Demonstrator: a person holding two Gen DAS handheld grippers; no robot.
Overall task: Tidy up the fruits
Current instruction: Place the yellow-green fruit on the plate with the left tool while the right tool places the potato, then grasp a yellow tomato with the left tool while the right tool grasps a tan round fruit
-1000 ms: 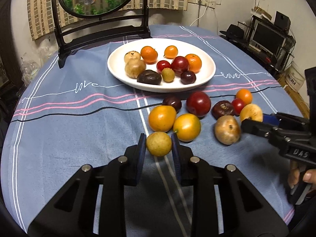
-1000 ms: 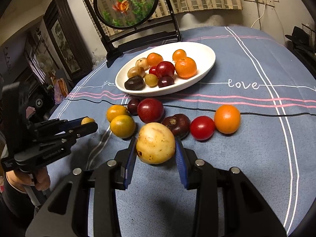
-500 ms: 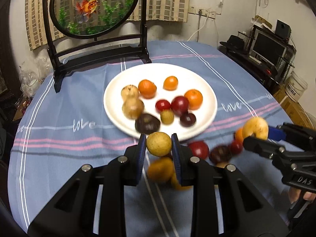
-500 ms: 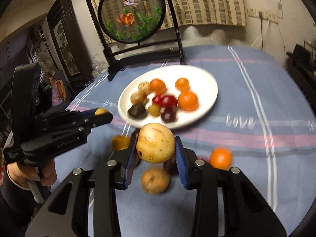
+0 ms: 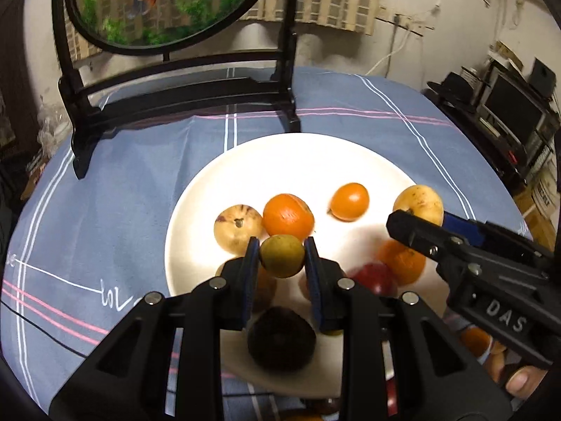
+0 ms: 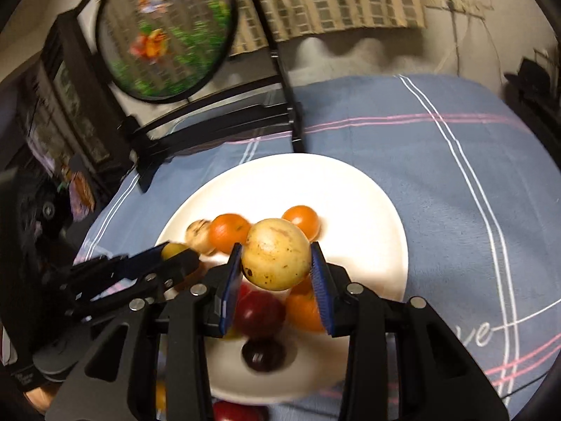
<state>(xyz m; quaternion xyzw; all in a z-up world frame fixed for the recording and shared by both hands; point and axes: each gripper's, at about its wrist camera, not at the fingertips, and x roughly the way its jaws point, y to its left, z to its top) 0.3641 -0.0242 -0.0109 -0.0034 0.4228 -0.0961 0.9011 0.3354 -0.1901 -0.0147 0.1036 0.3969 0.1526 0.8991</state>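
Note:
My left gripper (image 5: 282, 245) is shut on a small yellow-green fruit (image 5: 282, 258) and hangs over the near half of the white plate (image 5: 196, 189). Beside it, my right gripper (image 6: 276, 247) has a larger pale yellow fruit (image 6: 277, 259) between its blue pads. Its jaws are opening, though the pads still touch the fruit. It is also over the plate (image 6: 368, 217). In the left wrist view the right gripper (image 5: 413, 224) comes in from the right with its fruit (image 5: 419, 200). The plate holds several fruits: oranges (image 5: 287, 215), a pale round one (image 5: 236, 226), red and dark ones.
A black wooden stand (image 5: 182, 87) with a round goldfish panel stands just behind the plate. A few loose fruits (image 6: 238, 412) lie on the blue striped cloth (image 5: 105, 210) in front of the plate. A hand (image 5: 519, 382) shows at the lower right.
Both grippers have carried their fruits forward from the loose pile on the cloth to above the plate. The plate and the stand now look much closer.

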